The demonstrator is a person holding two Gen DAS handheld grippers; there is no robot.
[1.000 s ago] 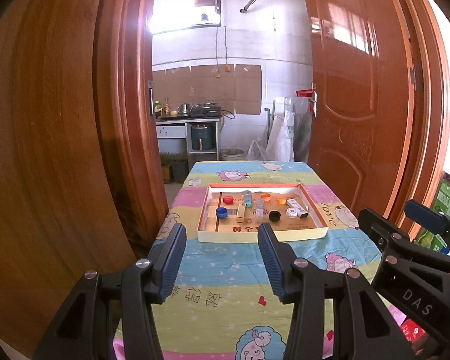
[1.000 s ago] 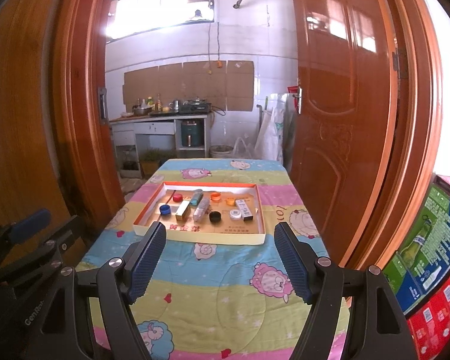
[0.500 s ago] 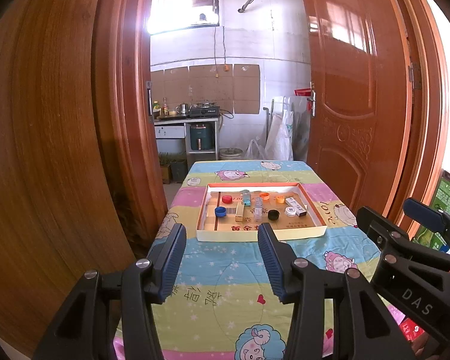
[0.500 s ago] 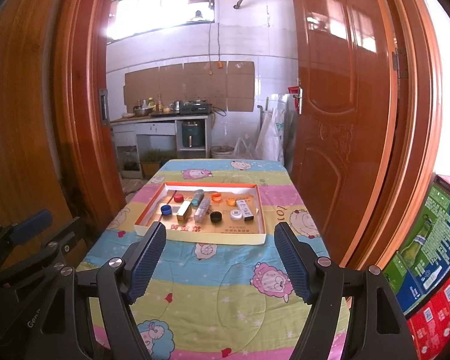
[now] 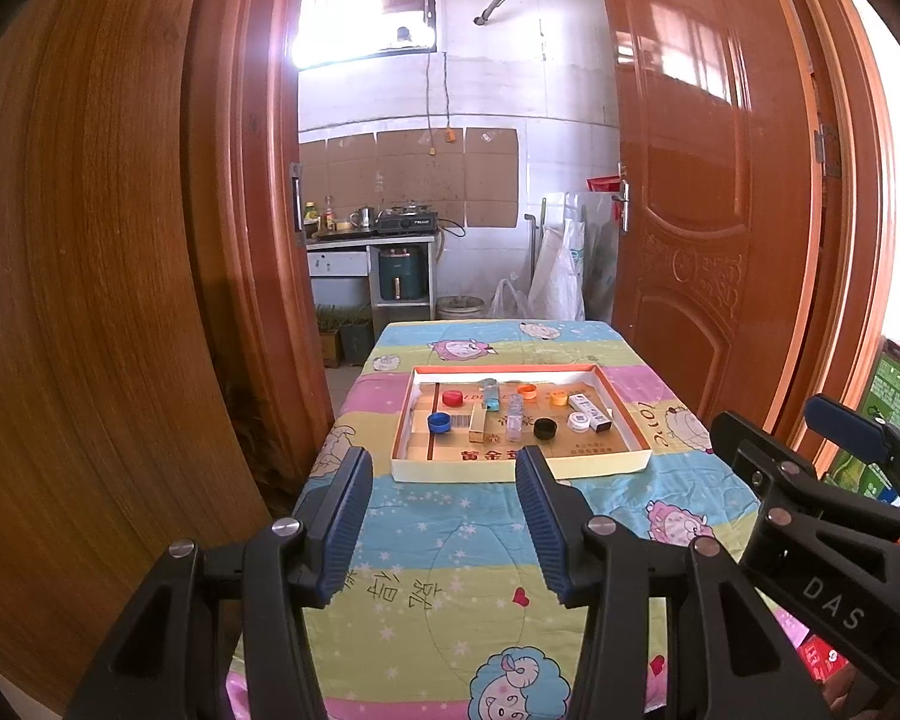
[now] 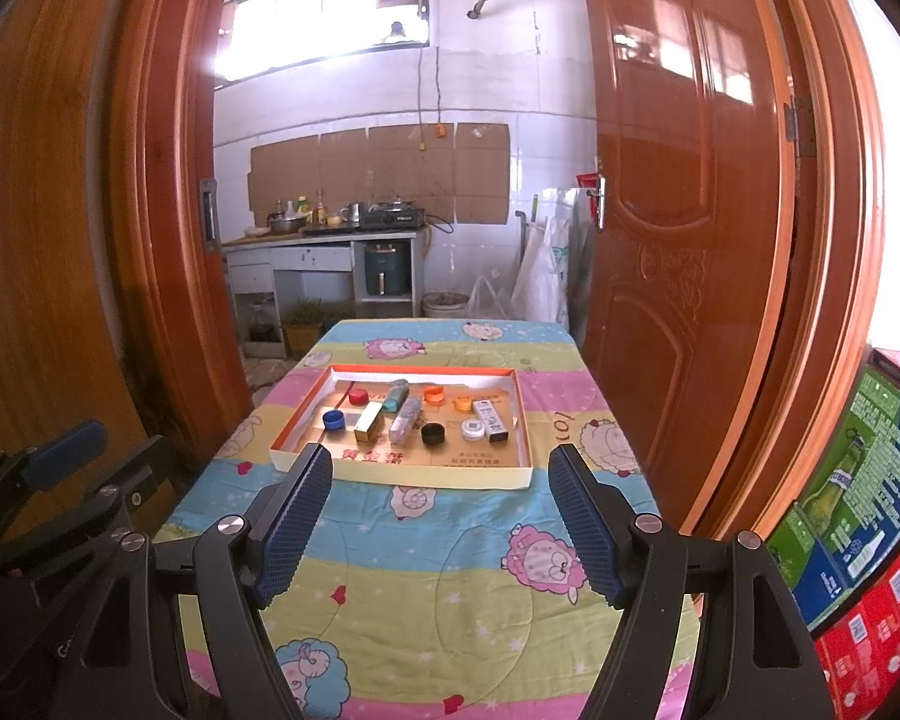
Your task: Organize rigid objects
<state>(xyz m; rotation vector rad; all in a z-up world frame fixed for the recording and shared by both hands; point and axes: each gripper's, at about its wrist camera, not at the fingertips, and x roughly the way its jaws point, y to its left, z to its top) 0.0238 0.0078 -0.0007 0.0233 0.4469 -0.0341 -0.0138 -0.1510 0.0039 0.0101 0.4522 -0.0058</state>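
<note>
A shallow cardboard tray (image 5: 624,420) (image 6: 522,414) lies on the table's middle. In it are several bottle caps: red (image 5: 452,398), blue (image 5: 438,422), orange (image 5: 527,392), black (image 5: 545,428) and white (image 5: 578,421). A gold box (image 5: 478,423), a clear bottle (image 5: 514,423), a teal bottle (image 5: 491,394) and a small white box (image 5: 591,412) lie among them. My left gripper (image 5: 444,492) is open and empty, short of the tray's near edge. My right gripper (image 6: 441,495) is open wider and empty, also short of the tray.
The table carries a striped cartoon cloth (image 6: 450,564). Wooden door leaves stand at the left (image 5: 90,300) and right (image 6: 690,240). Printed cartons (image 6: 864,510) are stacked at the right. A kitchen counter (image 6: 330,234) stands beyond the doorway.
Both grippers have drawn back slightly from the tray and tilted a little; the tray looks a bit farther. Jaws have not changed.
</note>
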